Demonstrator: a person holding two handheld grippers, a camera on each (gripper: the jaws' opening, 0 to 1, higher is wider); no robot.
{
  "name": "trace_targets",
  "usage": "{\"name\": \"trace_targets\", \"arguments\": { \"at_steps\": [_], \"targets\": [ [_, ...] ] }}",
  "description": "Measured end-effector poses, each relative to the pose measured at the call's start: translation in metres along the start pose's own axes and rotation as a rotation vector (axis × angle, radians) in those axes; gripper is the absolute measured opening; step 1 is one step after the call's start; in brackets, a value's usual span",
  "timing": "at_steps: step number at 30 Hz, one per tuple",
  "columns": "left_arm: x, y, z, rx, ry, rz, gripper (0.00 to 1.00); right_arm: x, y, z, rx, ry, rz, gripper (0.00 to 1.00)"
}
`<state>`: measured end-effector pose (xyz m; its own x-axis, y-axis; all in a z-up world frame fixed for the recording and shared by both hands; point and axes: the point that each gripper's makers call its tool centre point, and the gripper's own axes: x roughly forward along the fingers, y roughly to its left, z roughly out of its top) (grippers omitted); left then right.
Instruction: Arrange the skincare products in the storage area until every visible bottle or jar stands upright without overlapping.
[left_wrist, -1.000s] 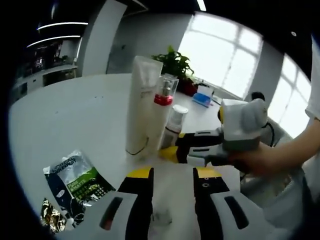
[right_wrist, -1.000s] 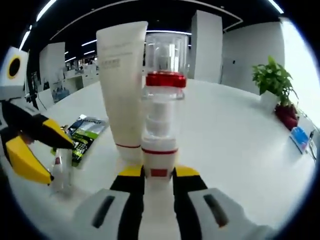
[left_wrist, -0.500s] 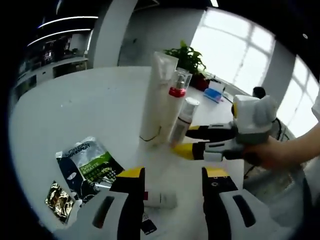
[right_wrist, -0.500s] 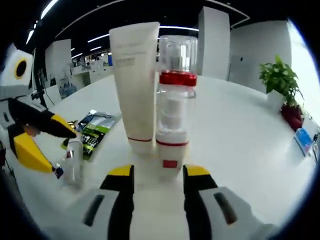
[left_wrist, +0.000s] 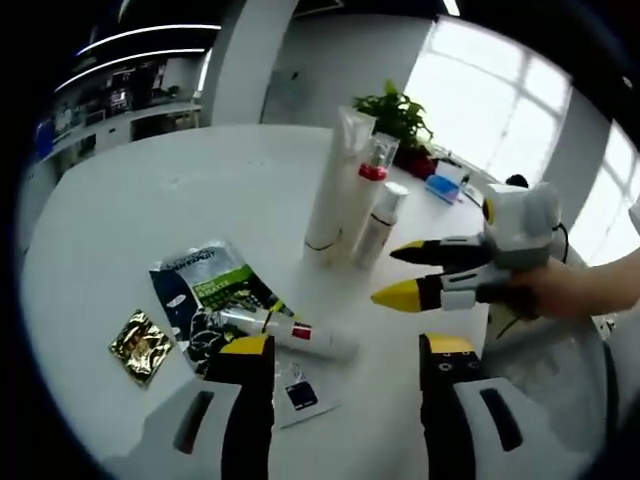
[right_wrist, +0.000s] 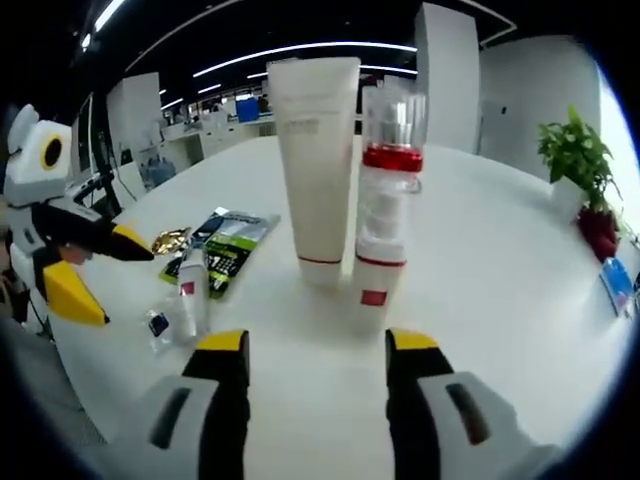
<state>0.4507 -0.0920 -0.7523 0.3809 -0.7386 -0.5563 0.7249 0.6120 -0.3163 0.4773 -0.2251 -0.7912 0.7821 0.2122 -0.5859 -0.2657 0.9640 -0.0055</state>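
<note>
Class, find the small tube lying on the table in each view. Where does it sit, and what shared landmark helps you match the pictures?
Left gripper view: small tube lies low, left of centre.
Right gripper view: it lies at left.
Shared landmark: the green sachet beside it.

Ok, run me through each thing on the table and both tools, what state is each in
white tube: upright
red-collared pump bottle: upright
small white bottle: upright
small tube: lying flat
green sachet: flat
gold packet: flat
left tool: open, empty
right tool: open, empty
</note>
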Motion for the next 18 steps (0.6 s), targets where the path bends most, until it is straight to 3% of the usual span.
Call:
{"name": "trace_targets", "arguments": {
  "at_steps": [18],
  "targets": [
    [-0.049, 0.007, -0.035, -0.082, -0.009, 0.076, 0.61, -0.032, 0.027, -0.014, 0.014, 0.031, 0.108, 0.71]
  ]
}}
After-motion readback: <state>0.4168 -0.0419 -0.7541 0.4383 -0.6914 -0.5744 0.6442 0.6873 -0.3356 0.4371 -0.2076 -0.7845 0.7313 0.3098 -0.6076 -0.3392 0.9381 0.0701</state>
